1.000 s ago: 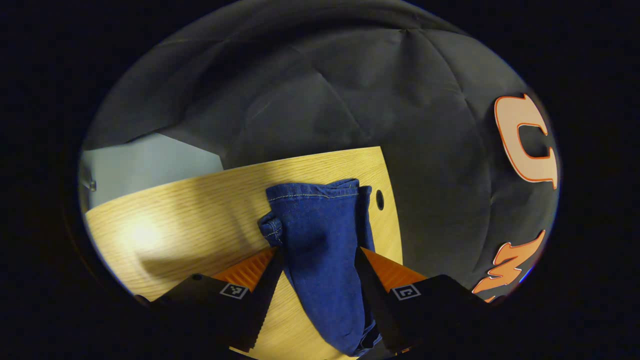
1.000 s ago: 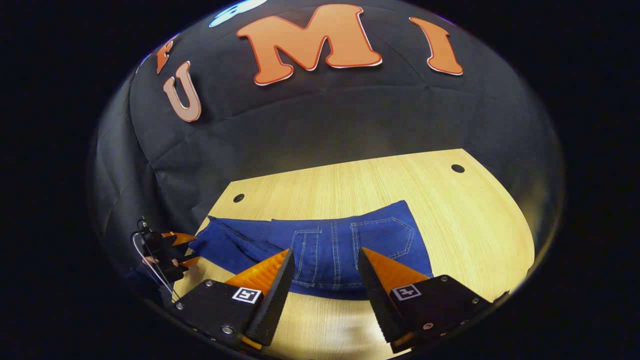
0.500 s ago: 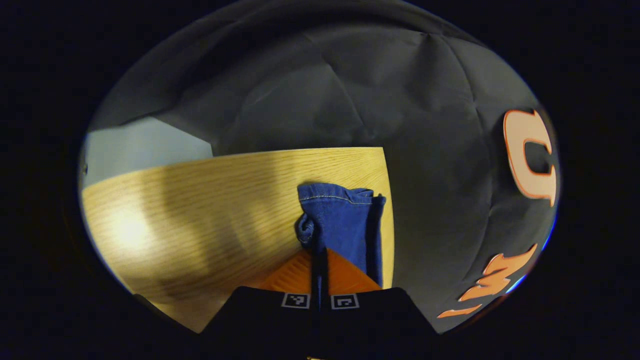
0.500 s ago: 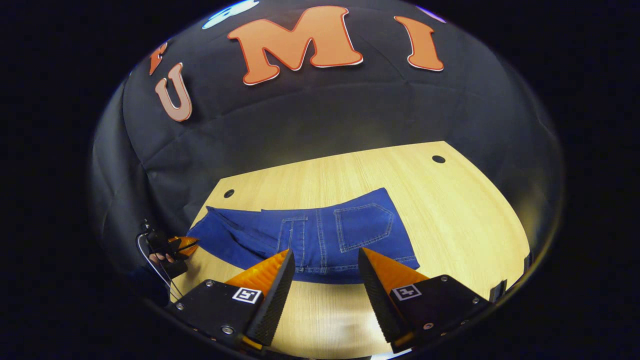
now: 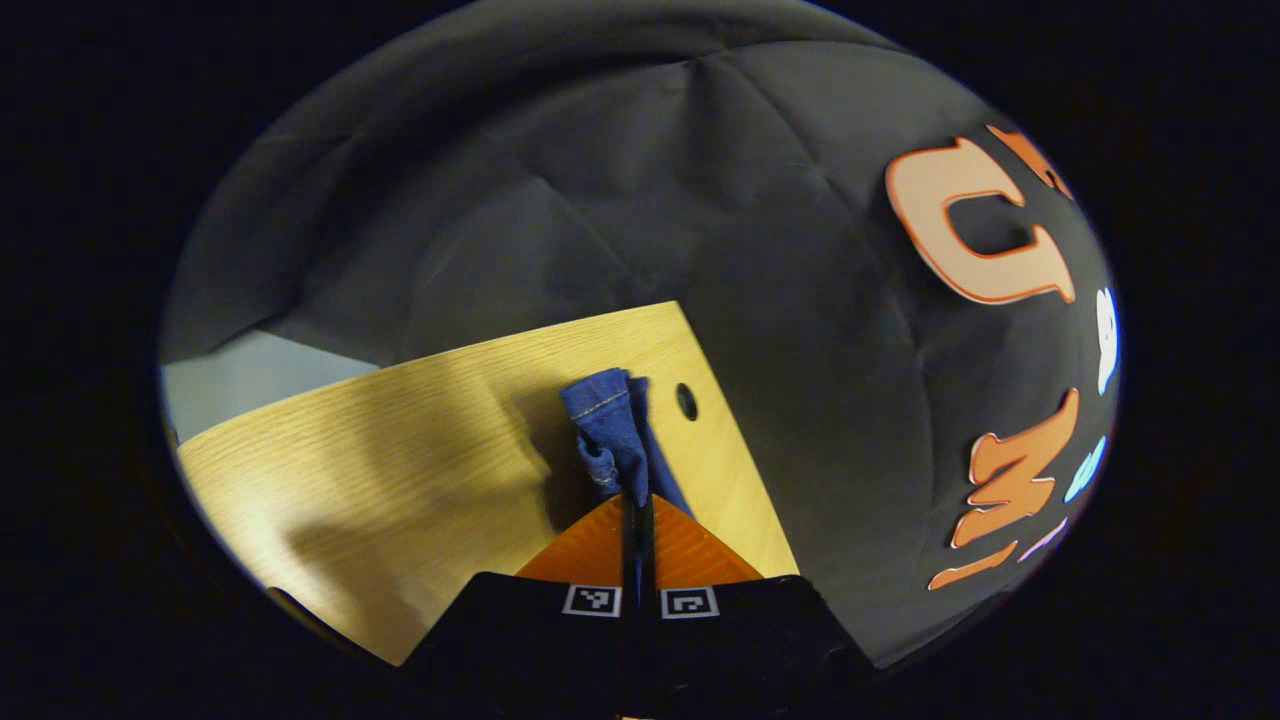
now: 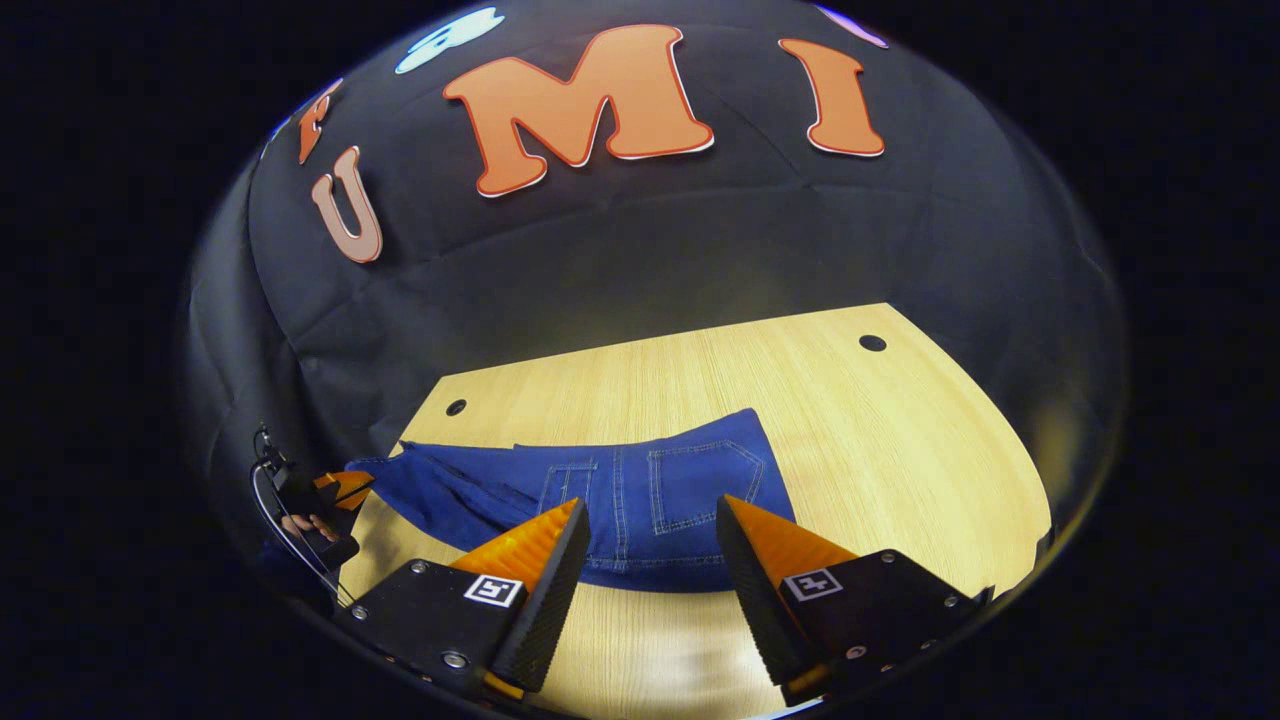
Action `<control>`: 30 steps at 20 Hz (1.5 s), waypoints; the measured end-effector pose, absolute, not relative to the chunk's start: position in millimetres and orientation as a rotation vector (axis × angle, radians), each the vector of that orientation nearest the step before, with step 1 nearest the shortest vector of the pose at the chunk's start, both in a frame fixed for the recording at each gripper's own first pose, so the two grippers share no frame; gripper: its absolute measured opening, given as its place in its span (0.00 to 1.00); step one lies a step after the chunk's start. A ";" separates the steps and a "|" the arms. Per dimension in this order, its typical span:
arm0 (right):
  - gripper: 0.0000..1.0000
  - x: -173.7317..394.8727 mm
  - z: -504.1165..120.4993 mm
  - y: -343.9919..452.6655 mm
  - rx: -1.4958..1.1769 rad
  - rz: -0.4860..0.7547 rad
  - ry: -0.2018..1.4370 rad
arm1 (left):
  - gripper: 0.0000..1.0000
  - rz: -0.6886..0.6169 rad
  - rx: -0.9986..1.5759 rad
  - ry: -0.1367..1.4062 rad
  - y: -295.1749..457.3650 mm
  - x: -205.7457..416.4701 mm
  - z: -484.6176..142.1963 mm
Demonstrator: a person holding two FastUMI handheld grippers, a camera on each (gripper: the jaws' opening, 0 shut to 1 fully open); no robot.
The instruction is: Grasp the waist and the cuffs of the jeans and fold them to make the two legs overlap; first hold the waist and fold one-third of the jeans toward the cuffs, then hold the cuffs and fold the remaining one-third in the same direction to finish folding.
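Dark blue denim jeans (image 5: 612,432) appear in my left gripper view as a bunched cuff end with pale stitching, rising from between my left gripper's (image 5: 637,508) fingers, which are clamped together on the cloth. It lies over the light wooden table (image 5: 400,440), close beside a small round hole (image 5: 687,401) near the table's edge.

In my right gripper view, the jeans (image 6: 610,480) lie flat across the table (image 6: 900,440), waist and back pocket just beyond my right gripper (image 6: 645,515), whose fingers are spread apart, holding nothing. Far left, my other gripper (image 6: 345,487) pinches the leg end.
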State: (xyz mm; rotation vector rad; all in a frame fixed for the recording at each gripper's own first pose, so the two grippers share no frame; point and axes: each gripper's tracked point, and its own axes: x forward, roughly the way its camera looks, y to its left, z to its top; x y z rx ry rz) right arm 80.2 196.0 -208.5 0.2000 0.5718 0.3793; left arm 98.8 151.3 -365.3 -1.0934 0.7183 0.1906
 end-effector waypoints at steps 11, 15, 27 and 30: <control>0.80 98.1 -209.7 154.0 0.217 0.414 0.558 | 0.01 0.335 -1.030 0.777 158.5 84.4 -365.1; 0.80 103.5 -209.7 156.6 0.240 0.411 0.566 | 0.55 0.436 -1.142 0.832 178.8 59.7 -395.8; 0.81 112.5 -216.8 177.9 0.258 0.415 0.601 | 0.87 0.624 -1.109 1.029 212.2 65.5 -422.3; 0.81 114.4 -217.4 177.7 0.265 0.408 0.601 | 0.86 0.619 -0.815 1.184 219.1 60.2 -425.1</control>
